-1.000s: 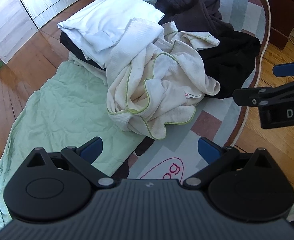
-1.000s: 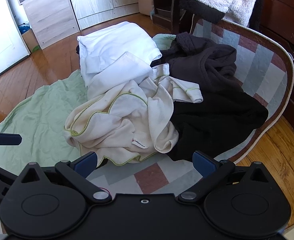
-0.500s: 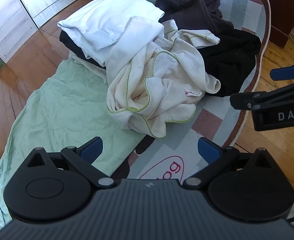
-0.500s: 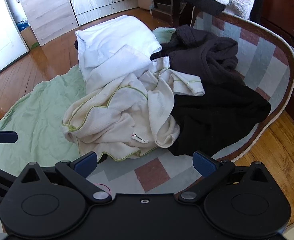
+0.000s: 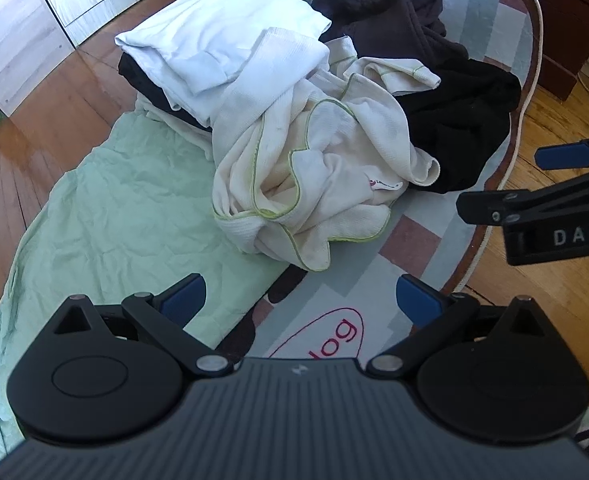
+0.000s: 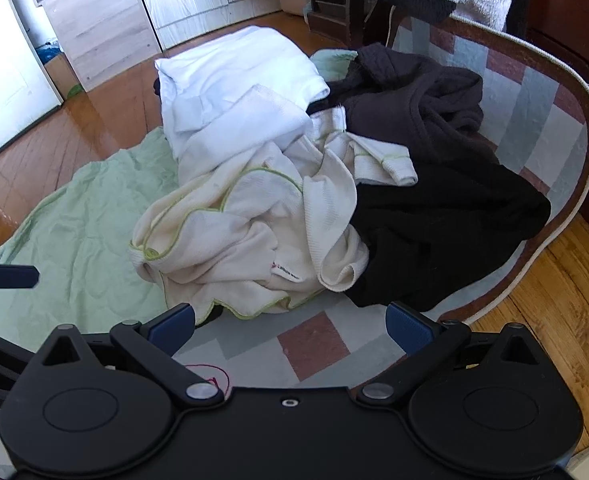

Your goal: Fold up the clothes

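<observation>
Left wrist view: my left gripper (image 5: 299, 300) hangs with its blue-tipped jaws spread wide, nothing between them, above the near edge of the rug.
Right wrist view: my right gripper (image 6: 290, 326) is likewise gaping and empty, low over the near edge of the rug, just short of the pile.
Carrier: a patchwork rug of grey, pale blue and brick-red squares with a white corded border (image 5: 410, 240) lies on the glossy wooden plank floor (image 6: 554, 300).
Nearest garment: a crumpled cream waffle-knit garment with lime-green piping (image 6: 250, 240) sits in the middle of the rug, a small white label showing on its front fold.
Behind it: a folded white cotton garment (image 6: 234, 76) rests toward the far left edge of the rug.
Right of it: a limp black garment (image 6: 446, 232) touches the cream one and reaches the rug's right edge; a dark brown knitted garment (image 6: 406, 96) is heaped at the far right.
Left side: a wrinkled pale green sheet (image 5: 106, 224) spreads flat over the rug's left edge, running under the pile.
</observation>
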Action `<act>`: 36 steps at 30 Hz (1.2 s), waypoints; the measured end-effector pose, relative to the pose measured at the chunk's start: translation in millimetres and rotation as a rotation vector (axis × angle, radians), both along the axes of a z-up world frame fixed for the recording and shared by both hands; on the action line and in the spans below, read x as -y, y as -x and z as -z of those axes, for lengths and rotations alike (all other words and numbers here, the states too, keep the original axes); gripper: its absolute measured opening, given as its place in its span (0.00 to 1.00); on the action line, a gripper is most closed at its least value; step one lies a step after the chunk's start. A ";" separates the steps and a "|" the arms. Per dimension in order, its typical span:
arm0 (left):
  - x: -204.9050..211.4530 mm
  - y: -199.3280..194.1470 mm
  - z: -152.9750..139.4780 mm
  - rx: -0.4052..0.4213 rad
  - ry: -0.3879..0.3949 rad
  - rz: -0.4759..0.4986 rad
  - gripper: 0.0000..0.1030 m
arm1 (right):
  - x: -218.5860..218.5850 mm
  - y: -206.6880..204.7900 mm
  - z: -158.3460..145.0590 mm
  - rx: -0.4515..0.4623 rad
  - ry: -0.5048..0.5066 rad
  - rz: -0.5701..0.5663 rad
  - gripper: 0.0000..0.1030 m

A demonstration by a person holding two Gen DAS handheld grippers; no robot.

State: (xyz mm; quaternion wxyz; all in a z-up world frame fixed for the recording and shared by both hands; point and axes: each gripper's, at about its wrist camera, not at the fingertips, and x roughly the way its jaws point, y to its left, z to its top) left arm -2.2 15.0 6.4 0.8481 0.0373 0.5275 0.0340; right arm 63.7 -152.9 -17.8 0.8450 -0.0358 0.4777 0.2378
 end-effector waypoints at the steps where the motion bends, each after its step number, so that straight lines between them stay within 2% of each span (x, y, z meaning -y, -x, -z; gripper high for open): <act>1: -0.7 -0.2 0.2 -0.003 0.005 -0.003 1.00 | -0.2 -0.4 1.3 -0.004 0.003 0.000 1.00; 13: -0.8 -0.6 3.8 -0.016 0.028 0.014 1.00 | 0.0 -0.3 5.1 -0.008 0.004 -0.008 1.00; 16: -10.8 0.5 11.2 -0.006 0.014 -0.019 1.00 | 2.5 8.1 -4.6 0.072 -0.032 -0.031 1.00; 20: -32.6 3.5 32.3 -0.026 0.034 -0.038 1.00 | 4.7 9.9 -14.6 0.160 -0.147 -0.120 0.97; 22: -48.7 4.8 45.0 0.005 0.072 -0.074 1.00 | -0.6 0.1 -1.9 0.200 -0.148 -0.145 0.85; 25: -74.3 5.6 64.3 0.096 0.138 -0.132 0.97 | -14.5 -27.0 33.7 0.172 -0.127 -0.166 0.83; 26: -81.6 3.2 70.3 0.107 0.166 -0.140 0.93 | -18.7 -36.4 43.9 0.154 -0.122 -0.174 0.83; 27: -89.8 -0.6 76.2 0.110 0.216 -0.142 0.90 | -22.9 -45.7 53.7 0.138 -0.118 -0.182 0.83; 30: -113.3 -11.2 89.1 0.147 0.347 -0.205 0.89 | -32.9 -70.8 70.5 0.165 -0.124 -0.216 0.83; 33: -126.1 -26.3 100.6 0.201 0.355 -0.256 0.89 | -45.5 -104.4 90.2 0.148 -0.123 -0.238 0.83; 36: -125.7 -41.3 112.3 0.246 0.342 -0.238 0.89 | -59.1 -133.2 113.9 0.113 -0.098 -0.207 0.83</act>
